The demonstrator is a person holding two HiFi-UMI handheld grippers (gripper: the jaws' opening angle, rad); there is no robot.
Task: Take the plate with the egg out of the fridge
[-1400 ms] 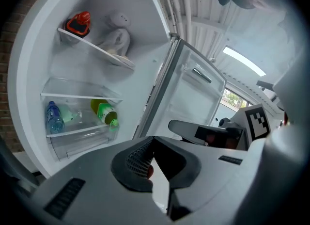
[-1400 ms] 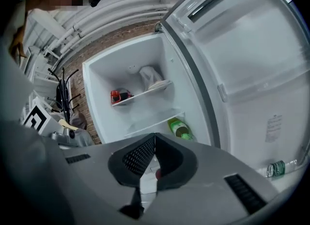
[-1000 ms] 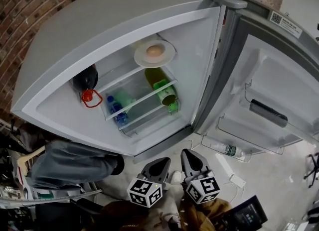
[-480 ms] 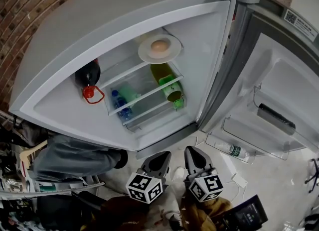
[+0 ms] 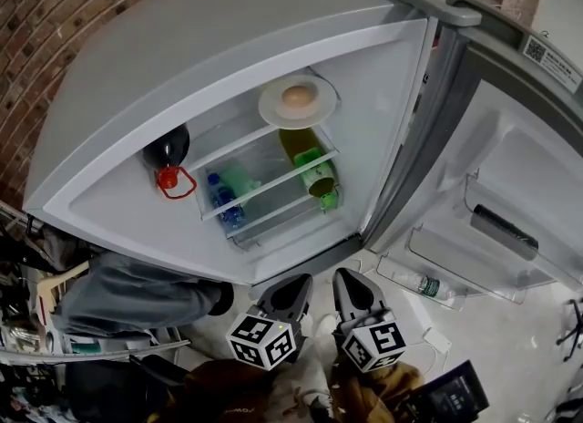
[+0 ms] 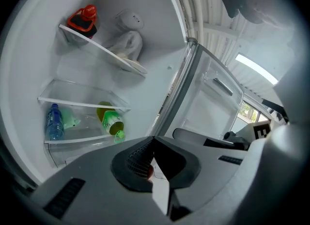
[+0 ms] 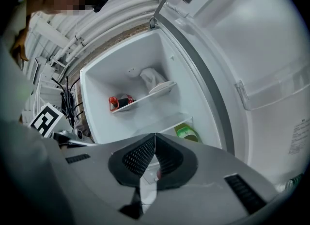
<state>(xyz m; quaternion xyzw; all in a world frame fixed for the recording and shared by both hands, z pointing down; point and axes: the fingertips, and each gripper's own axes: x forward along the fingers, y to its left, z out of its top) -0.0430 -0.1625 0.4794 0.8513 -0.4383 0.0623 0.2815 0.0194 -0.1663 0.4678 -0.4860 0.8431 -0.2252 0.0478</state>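
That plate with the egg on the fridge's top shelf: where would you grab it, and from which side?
Probably by the near rim of the plate, coming in level from the open front of the fridge. The plate lies flat on the top shelf with that rim facing the opening, and the egg sits in its middle, so a level edge pinch clears it.

No word or number is readable. A white sticker with a QR code (image 5: 545,50) sits on the top edge of the grey fridge door (image 5: 483,25); its print is too small. Black-and-white square markers (image 5: 262,339) cover two cubes (image 5: 374,344).
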